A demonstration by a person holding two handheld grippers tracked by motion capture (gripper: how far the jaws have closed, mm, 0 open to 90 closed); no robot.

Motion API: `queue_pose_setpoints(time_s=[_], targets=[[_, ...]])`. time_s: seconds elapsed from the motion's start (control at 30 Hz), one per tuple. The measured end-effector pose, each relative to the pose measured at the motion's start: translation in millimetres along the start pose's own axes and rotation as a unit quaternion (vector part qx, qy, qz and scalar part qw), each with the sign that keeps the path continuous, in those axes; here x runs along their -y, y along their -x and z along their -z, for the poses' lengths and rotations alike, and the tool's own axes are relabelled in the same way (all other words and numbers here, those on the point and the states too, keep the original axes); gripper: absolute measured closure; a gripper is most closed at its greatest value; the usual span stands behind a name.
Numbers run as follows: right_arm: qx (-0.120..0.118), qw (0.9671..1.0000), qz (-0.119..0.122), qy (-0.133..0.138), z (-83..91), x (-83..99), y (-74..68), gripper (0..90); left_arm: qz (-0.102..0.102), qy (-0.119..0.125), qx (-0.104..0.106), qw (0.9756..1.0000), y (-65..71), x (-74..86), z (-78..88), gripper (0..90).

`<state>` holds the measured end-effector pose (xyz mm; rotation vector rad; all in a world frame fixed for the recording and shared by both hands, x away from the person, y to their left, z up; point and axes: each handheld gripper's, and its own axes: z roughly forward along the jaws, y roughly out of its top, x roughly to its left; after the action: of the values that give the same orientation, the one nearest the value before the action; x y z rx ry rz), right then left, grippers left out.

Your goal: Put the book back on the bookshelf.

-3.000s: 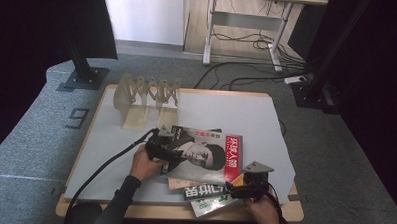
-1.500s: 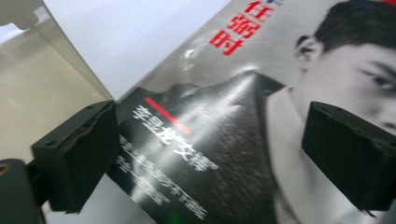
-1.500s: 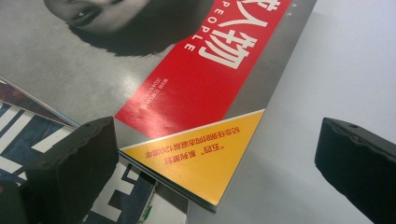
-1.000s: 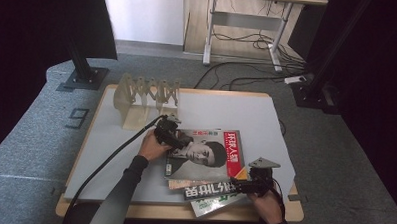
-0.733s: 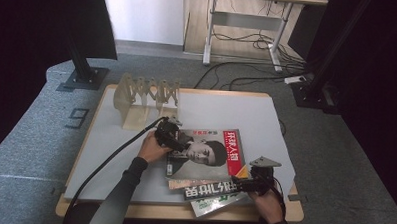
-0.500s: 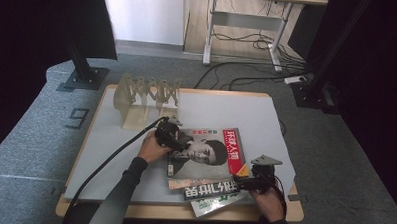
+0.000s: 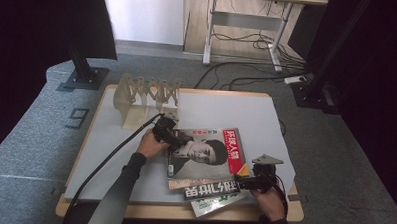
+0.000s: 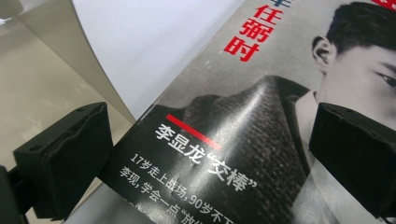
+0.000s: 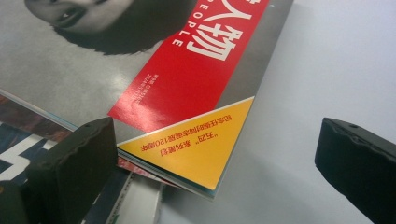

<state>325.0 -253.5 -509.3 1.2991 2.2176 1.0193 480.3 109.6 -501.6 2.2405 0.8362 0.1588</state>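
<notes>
Both grippers' fingers stand open around the top magazine (image 7: 205, 151), which lies on a stack at the surface's (image 7: 236, 113) six o'clock: left gripper (image 7: 167, 132) at its ten o'clock corner, right gripper (image 7: 249, 183) at four.

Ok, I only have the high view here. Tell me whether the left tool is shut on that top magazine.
Observer: No. In the left gripper view the left tool is open, with the near corner of the top magazine between its jaws.
Operator: Now report the right tool.
Observer: The right tool is open too. The cover's yellow triangle corner lies between its jaws.
Operator: Give me what's around that corner.
Observer: Edges of the lower magazines stick out by one jaw, and the bare white tabletop lies towards the other.
</notes>
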Motion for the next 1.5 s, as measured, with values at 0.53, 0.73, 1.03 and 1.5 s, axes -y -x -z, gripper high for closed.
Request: queue_pose_setpoints(time_s=[0.53,0.73,1.03,1.5], targets=[[0.023,0.9996,-0.016,-0.003,1.8,1.3,18.5,0.0,-0.029,-0.015,-0.016,0.9993,26.6,13.2,14.0,0.0],[0.029,0.9994,-0.017,-0.004,-0.2,-0.2,22.3,0.0,-0.039,-0.021,-0.027,0.9987,36.7,20.9,22.4,0.0],[0.038,0.9992,-0.015,-0.006,-5.1,-4.9,27.3,0.1,-0.033,-0.017,-0.031,0.9988,48.1,36.9,34.4,0.0],[0.044,0.9987,-0.023,-0.006,-17.2,-14.4,35.3,0.4,-0.027,-0.011,-0.014,0.9995,60.4,61.2,51.7,0.0]])
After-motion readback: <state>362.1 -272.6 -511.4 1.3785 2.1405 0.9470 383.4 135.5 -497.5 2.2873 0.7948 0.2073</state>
